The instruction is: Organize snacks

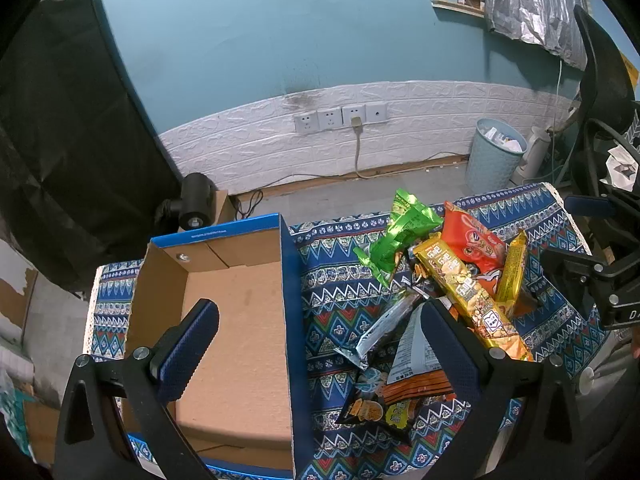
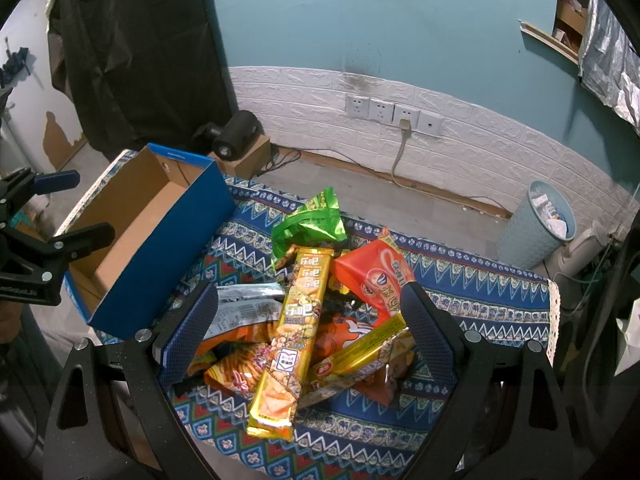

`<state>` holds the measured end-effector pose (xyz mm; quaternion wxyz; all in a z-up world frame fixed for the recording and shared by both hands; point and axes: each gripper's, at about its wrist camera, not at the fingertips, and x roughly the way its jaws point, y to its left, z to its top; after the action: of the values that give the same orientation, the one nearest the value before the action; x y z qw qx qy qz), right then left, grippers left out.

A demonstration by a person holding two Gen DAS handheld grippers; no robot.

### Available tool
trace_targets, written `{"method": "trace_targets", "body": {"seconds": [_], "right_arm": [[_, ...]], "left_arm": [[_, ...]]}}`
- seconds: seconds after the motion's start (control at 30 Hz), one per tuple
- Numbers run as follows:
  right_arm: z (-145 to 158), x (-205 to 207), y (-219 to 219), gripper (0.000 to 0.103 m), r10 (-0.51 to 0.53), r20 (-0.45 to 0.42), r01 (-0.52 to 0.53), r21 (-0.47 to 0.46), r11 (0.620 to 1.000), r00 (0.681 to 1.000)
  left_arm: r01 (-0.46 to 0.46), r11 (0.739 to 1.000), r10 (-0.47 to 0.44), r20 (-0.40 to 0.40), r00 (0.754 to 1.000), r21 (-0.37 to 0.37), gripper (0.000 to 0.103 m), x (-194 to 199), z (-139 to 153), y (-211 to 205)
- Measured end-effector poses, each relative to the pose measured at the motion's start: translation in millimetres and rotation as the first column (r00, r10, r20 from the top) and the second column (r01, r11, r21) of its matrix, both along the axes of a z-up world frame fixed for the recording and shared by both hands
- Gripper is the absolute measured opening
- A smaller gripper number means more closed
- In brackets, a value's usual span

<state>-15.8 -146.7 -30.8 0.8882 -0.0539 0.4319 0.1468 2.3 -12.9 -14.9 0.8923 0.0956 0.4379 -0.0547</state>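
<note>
Both grippers' fingers (image 1: 188, 356) (image 2: 188, 332) spread; snack pile (image 2: 304, 320) overlaps, lower packets seemingly hidden.

Matt brown cardboard box (image 1: 236, 344) with glossy blue outside; shiny foil snack packets (image 2: 292, 332); woven patterned cloth (image 2: 460, 292); textured rubbery gripper pads (image 1: 188, 354).

The left gripper (image 1: 320, 344) hung with its jaws spread wide, one finger over the cardboard box (image 1: 236, 320) and the other over the snack pile (image 1: 436, 280) heaped beside it on the patterned tablecloth (image 1: 340, 288).
</note>
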Motion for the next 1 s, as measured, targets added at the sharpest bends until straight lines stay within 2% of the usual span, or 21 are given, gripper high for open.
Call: {"method": "trace_targets", "body": {"seconds": [0.4,1.0], "right_arm": [[-1.0,0.1,-1.6,0.091,-0.002,-0.005,0.002,-0.005,1.000,1.000],[-10.0,6.3,-1.0,0.091,-0.011,-0.033,0.010,-0.023,1.000,0.999]], "left_arm": [[0.004,1.000,-0.004,-0.008,1.000,-0.004,0.102,0.1,-1.4,-0.7],[0.015,1.000,-0.015,-0.060,0.998,0.000,0.102,11.0,-15.3,-3.1]]}}
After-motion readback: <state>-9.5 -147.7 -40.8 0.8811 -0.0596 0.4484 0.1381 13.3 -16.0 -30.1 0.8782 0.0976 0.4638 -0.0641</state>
